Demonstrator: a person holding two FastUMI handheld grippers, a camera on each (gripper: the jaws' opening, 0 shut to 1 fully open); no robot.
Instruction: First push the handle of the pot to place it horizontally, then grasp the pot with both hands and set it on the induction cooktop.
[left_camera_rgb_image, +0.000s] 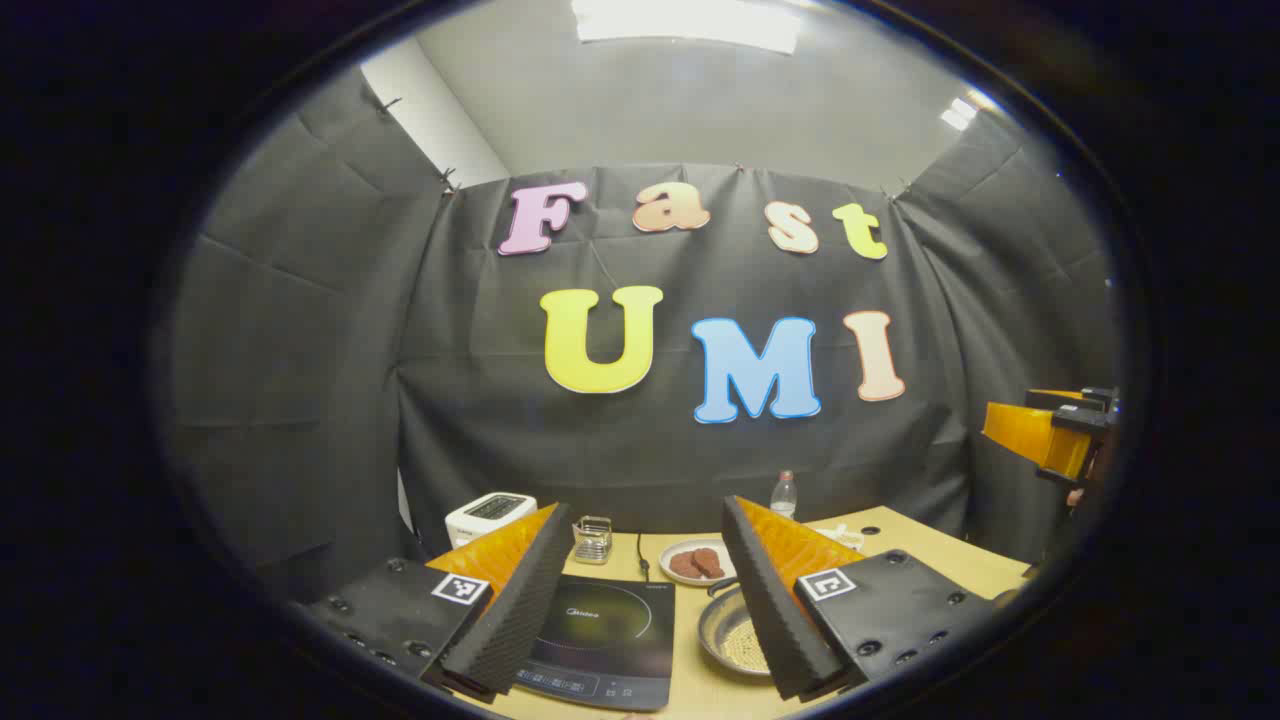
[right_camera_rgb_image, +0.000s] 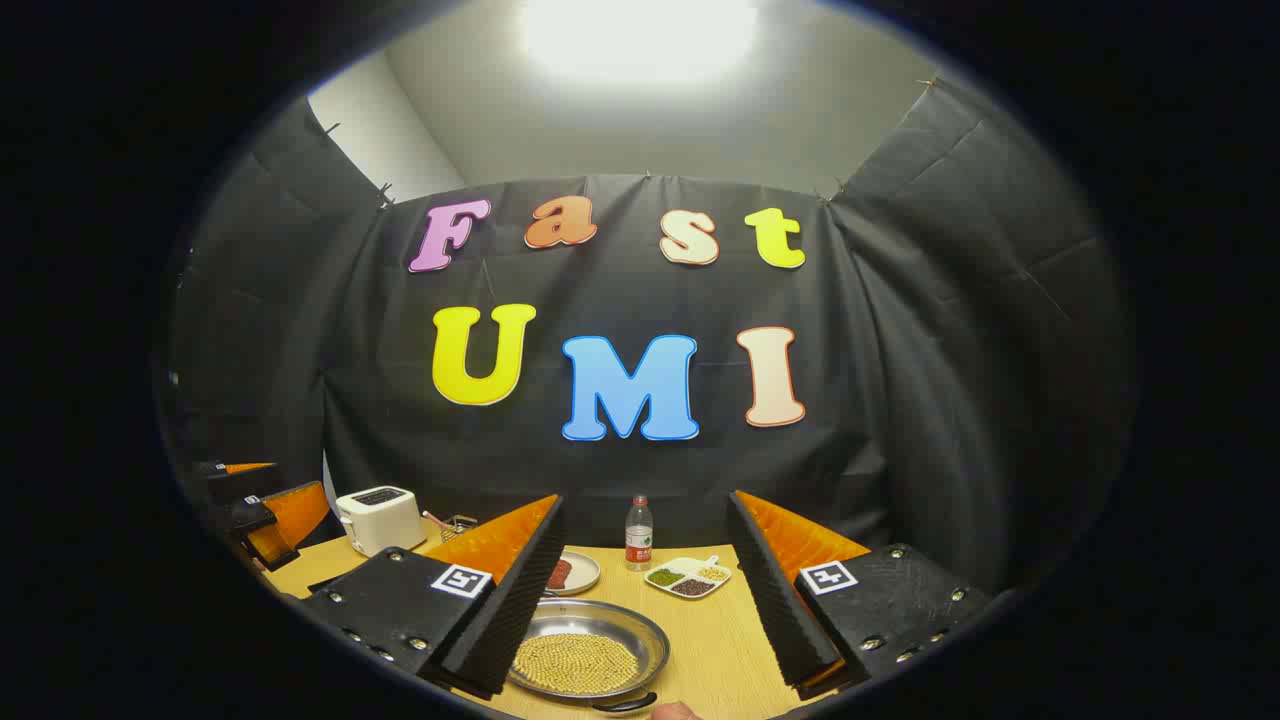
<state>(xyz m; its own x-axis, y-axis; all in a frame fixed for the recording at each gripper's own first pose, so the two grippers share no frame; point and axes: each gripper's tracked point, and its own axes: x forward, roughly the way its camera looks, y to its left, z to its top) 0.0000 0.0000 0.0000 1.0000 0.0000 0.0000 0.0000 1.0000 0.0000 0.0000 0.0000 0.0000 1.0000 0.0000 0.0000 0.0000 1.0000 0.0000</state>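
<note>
A shallow metal pot (right_camera_rgb_image: 585, 655) holding yellow grains sits on the wooden table (right_camera_rgb_image: 715, 650), low between the fingers of my right gripper (right_camera_rgb_image: 645, 497), which is open and holds nothing. A dark handle (right_camera_rgb_image: 625, 703) lies at the pot's near rim. In the left gripper view the pot (left_camera_rgb_image: 730, 635) is partly hidden behind one finger. The black induction cooktop (left_camera_rgb_image: 610, 640) lies left of it, below my open left gripper (left_camera_rgb_image: 645, 505). Both grippers hang above the table, apart from the pot.
A white toaster (right_camera_rgb_image: 378, 518), a small wire rack (left_camera_rgb_image: 592, 540), a plate of brown food (left_camera_rgb_image: 697, 562), a water bottle (right_camera_rgb_image: 638, 533) and a divided dish (right_camera_rgb_image: 688, 577) stand along the back. The other gripper (left_camera_rgb_image: 1050, 435) is far right in the left gripper view.
</note>
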